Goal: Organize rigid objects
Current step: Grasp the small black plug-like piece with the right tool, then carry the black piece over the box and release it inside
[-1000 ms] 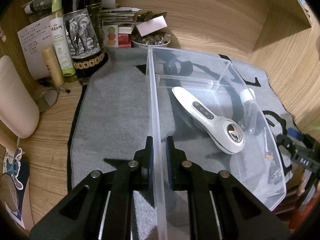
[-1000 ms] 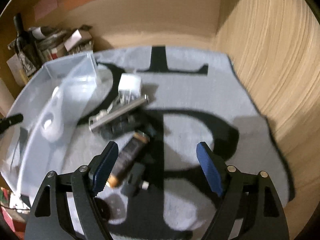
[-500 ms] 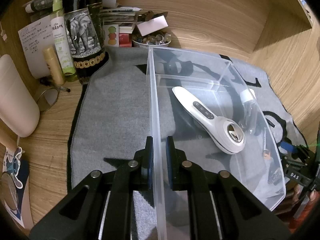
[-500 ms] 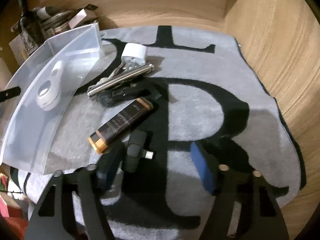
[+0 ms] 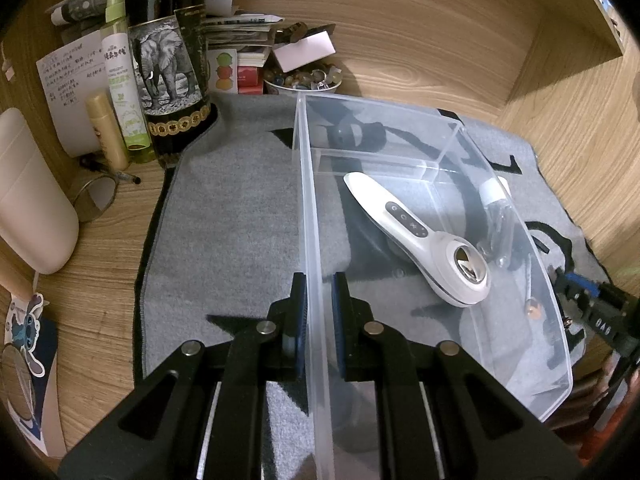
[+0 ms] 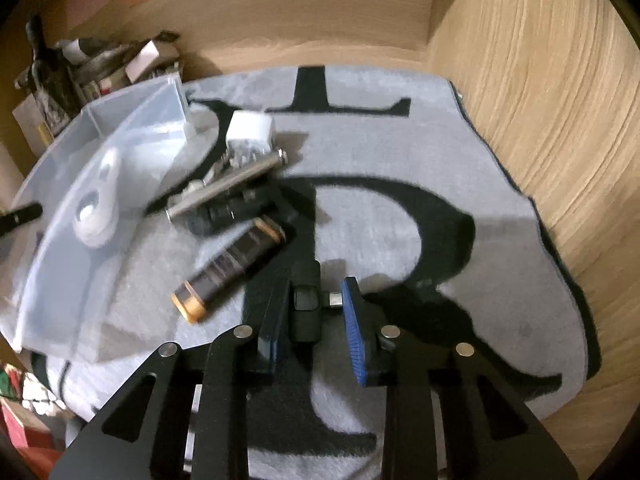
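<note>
The left gripper (image 5: 320,312) pinches the bin (image 5: 516,216) wall. The right gripper (image 6: 316,316), fingers narrow, straddles a small black dongle (image 6: 306,312) on the near mat (image 6: 460,160). It looks light, stiff and slick; hold its flat sides.

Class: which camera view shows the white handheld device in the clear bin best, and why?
The left wrist view: the white handheld device lies sharp and whole inside the clear bin, buttons and metal head visible. The right wrist view shows it small, blurred, through the bin wall.
</note>
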### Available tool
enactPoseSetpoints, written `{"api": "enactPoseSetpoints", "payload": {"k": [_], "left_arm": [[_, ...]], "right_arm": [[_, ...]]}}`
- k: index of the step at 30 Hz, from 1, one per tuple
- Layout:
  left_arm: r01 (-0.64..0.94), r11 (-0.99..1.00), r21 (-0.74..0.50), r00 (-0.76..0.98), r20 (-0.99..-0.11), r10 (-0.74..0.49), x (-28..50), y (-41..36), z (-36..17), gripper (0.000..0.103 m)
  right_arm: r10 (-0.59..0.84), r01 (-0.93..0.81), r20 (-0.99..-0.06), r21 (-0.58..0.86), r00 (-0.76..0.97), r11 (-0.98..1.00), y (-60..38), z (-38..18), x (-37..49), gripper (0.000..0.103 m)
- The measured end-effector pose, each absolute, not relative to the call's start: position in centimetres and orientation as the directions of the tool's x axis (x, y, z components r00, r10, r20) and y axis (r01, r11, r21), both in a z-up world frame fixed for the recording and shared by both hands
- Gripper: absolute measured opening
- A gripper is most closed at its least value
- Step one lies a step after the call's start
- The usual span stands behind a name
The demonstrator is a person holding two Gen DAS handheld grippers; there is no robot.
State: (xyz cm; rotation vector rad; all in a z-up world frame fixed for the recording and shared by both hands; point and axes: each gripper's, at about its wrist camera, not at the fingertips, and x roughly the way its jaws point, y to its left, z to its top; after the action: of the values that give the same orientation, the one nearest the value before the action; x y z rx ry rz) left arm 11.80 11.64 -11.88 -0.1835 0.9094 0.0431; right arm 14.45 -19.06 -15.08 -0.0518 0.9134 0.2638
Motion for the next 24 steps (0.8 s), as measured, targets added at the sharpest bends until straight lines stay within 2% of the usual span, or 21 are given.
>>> {"api": "enactPoseSetpoints", "payload": {"k": [7,17,24], "left_arm": [[-0.114,0.983,-0.146,0.616,-0.787,-0.045,11.9,11.8,-11.8,0.012],[-0.114,0.980,-0.162,0.620,-0.783,-0.058,11.8,12.0,-11.9,0.012],[-0.104,0.981,-0.166,0.623,-0.779,-0.066,11.8,12.2,-12.0,0.012]], "right_arm": [[0.275,-0.297,-0.717,0.099,0.641,0.950,-16.9,-11.9,15.3,0.024],[0.390,-0.452,-0.624,0.066,0.677,0.890,-11.5,-7.3,16.0,0.024],[0.473,-0.564,-0.634,0.069,0.612,0.823,-7.2,-7.1,16.4,0.024]]}}
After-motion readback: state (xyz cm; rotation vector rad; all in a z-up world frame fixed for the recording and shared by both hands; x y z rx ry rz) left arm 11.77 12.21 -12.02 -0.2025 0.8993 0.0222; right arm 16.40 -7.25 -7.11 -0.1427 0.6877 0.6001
